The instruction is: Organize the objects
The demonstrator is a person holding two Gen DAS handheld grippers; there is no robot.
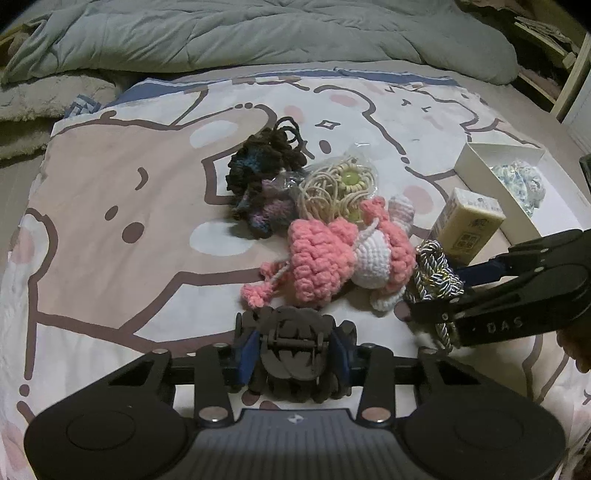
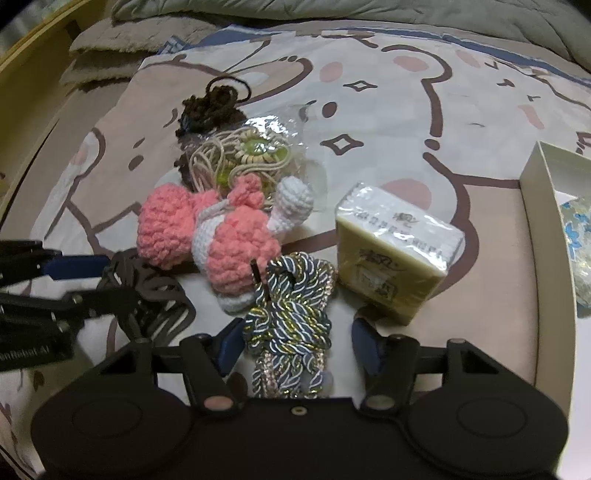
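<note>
My left gripper (image 1: 293, 350) is shut on a black hair claw clip (image 1: 295, 354), which also shows at the left of the right wrist view (image 2: 144, 295). My right gripper (image 2: 295, 339) is open around a twisted blue, white and gold cord bundle (image 2: 291, 317); its fingers (image 2: 364, 345) stand apart from the cord. The cord shows in the left wrist view (image 1: 436, 273) beside my right gripper (image 1: 436, 317). A pink and white crochet doll (image 1: 343, 254) lies just beyond both.
A bagged beige cord with green beads (image 1: 343, 184), a dark yarn piece (image 1: 266, 162) and a wrapped yellow soap box (image 2: 399, 251) lie on the cartoon bear sheet. An open white box (image 1: 480, 166) holding a blue-white item stands at the right. A grey quilt (image 1: 258, 33) lies at the back.
</note>
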